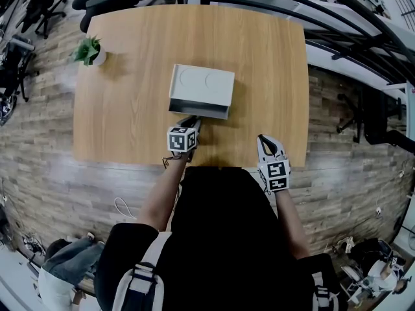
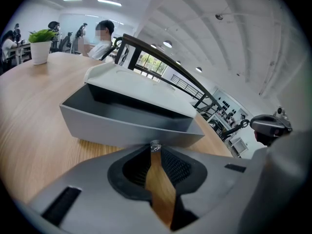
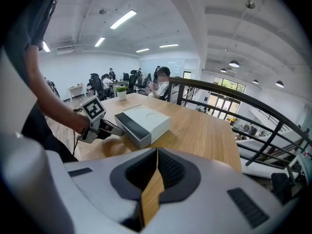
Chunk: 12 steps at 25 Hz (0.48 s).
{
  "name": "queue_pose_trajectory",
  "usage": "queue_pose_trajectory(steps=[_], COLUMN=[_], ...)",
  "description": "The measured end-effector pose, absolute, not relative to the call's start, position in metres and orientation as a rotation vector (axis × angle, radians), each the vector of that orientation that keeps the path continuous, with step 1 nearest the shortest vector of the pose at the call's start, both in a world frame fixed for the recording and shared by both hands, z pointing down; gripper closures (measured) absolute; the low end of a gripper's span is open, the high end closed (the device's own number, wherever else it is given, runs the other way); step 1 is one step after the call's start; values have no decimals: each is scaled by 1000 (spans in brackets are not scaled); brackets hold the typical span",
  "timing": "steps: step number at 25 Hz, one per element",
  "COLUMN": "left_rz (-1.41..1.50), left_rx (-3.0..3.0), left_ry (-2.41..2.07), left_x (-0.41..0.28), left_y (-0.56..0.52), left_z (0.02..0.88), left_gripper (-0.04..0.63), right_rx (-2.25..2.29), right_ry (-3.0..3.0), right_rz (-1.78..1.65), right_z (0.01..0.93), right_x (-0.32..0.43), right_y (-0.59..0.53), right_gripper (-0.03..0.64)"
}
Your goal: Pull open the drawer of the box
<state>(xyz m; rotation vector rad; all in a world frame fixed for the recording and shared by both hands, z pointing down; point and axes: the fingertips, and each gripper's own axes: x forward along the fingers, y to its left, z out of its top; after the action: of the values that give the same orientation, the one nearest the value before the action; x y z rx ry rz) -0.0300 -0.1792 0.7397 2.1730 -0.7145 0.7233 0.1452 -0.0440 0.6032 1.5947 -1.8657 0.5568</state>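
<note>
A white box (image 1: 201, 85) lies at the middle of the wooden table (image 1: 130, 115). Its grey drawer (image 1: 198, 110) sticks out a little toward me, and its inside (image 2: 126, 106) shows dark. My left gripper (image 1: 193, 123) is at the drawer front, shut on the small metal knob (image 2: 155, 145), which is pinched at the fingertips. My right gripper (image 1: 266, 141) hovers over the table's near edge to the right, apart from the box, shut with nothing in it. In the right gripper view the box (image 3: 146, 118) and the left gripper (image 3: 114, 128) lie ahead to the left.
A small potted plant (image 1: 89, 49) stands at the table's far left corner. A dark railing (image 1: 337, 18) runs along the right side beyond the table. Office chairs (image 1: 45, 8) and seated people (image 3: 163, 87) are at the far end.
</note>
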Motion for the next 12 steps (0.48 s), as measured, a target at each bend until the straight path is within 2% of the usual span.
queue_pose_trajectory(steps=[12], left_rz=[715], left_rx=[2147], left_ry=[-706], left_x=[-38], left_y=[-162], left_z=[740], left_gripper=[512], right_rx=[1580], right_ry=[-1886], right_rz=[542], right_z=[601], right_x=[137], right_y=[-43], right_gripper=[591])
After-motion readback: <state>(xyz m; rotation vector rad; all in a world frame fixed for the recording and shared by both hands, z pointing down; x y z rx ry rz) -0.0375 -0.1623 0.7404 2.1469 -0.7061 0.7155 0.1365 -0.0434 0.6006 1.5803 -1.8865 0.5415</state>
